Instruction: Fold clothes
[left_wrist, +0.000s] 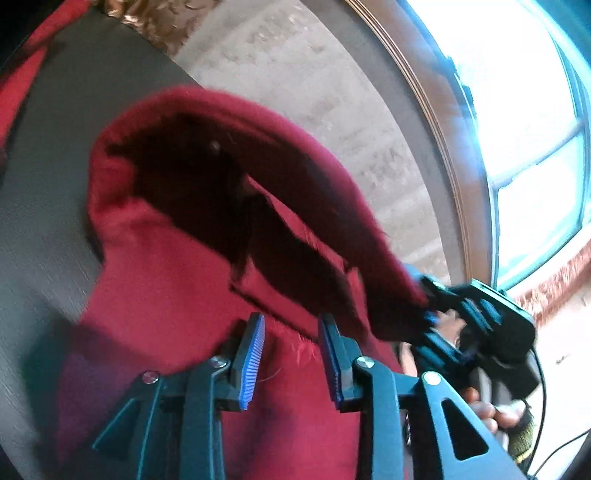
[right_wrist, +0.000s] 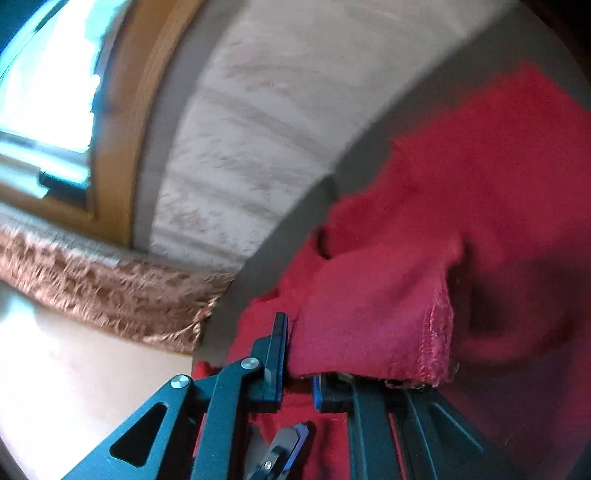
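Left wrist view: left gripper (left_wrist: 291, 345) stood partly open, red garment (left_wrist: 177, 258) between its pads, no clamp evident; garment lay on grey table (left_wrist: 40, 206). Right wrist view: right gripper (right_wrist: 297, 373) was pinched onto lifted garment (right_wrist: 369, 314) edge.

A home: wood-framed window (left_wrist: 535, 122), fringed curtain (right_wrist: 110, 288), carpet (left_wrist: 314, 92).
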